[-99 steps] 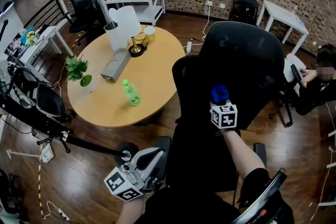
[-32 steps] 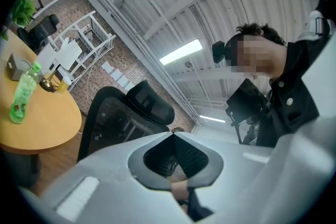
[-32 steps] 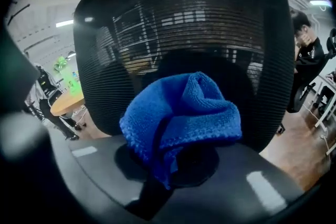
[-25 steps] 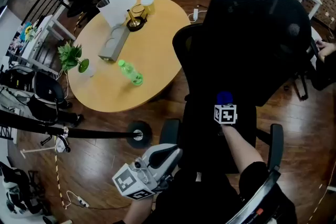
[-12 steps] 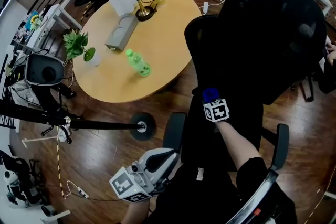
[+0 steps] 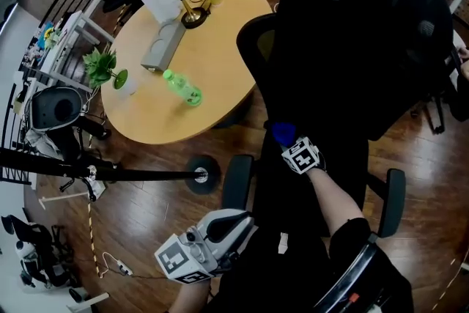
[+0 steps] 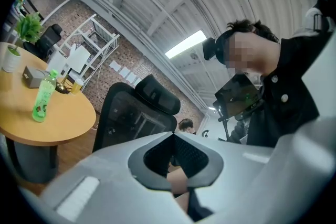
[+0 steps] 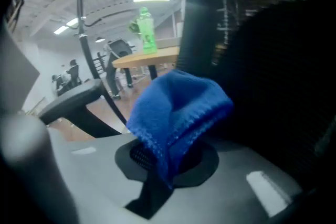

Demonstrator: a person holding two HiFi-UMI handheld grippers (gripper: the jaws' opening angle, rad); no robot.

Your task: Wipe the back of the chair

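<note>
A black mesh office chair fills the head view, its back (image 6: 359,40) towards me. My right gripper (image 6: 286,137) is shut on a blue cloth (image 6: 281,131) and presses it against the lower left part of that back, near the left edge. In the right gripper view the folded cloth (image 8: 176,107) sticks out from between the jaws, with the dark mesh (image 8: 273,60) right beside it. My left gripper (image 6: 236,222) hangs low by my body, away from the chair. Its tips meet with nothing in them (image 7: 172,132).
Left of the chair stands a round wooden table (image 6: 220,33) with a green bottle (image 6: 181,88), a potted plant (image 6: 102,70) and a grey box (image 6: 161,48). A black pole with a round base (image 6: 198,174) lies across the floor. The chair's armrests (image 6: 393,201) flank my arm.
The right gripper with the blue cloth has slid down and then leftwards across the chair back. The head view has moved closer. The left gripper has stayed low.
</note>
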